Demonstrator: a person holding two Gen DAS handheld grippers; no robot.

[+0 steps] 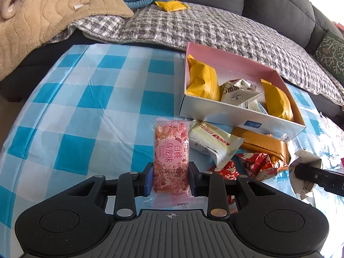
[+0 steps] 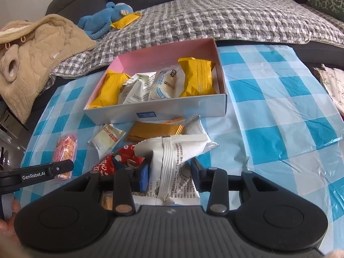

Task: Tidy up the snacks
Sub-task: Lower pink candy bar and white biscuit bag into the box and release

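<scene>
Closest to you, your left gripper [image 1: 171, 177] is clamped on the near end of the pink snack bar [image 1: 171, 150], blue pads pressed against both long sides of the wrapper. Your right gripper [image 2: 169, 175] pinches the white packet [image 2: 172, 157] around its folded middle, and the film crumples between the pads. Both snacks look light; the pink bar seems firm enough to keep its shape, while the white packet is soft, puffy and probably slippery, so you do better holding it across the body than by a sealed edge. Squeeze gently, since whatever is inside may crumble.

Just beyond your fingers lies the loose pile on the checked tablecloth [image 1: 86, 99]: red packets [image 1: 253, 163], a cream packet [image 1: 212, 142] and a flat gold bar [image 1: 262, 144], some overlapping. Those thin wrappers will likely slide on the plastic cloth, so you should come down over the middle of each.

Behind the pile sits the open box [image 2: 193, 107], pink inside, already holding two yellow packets [image 2: 196, 76] and a couple of pale ones, with room at the back. Far off, one yellow packet [image 2: 126, 20] rests on the sofa beside a blue plush toy [image 2: 103, 17]
</scene>
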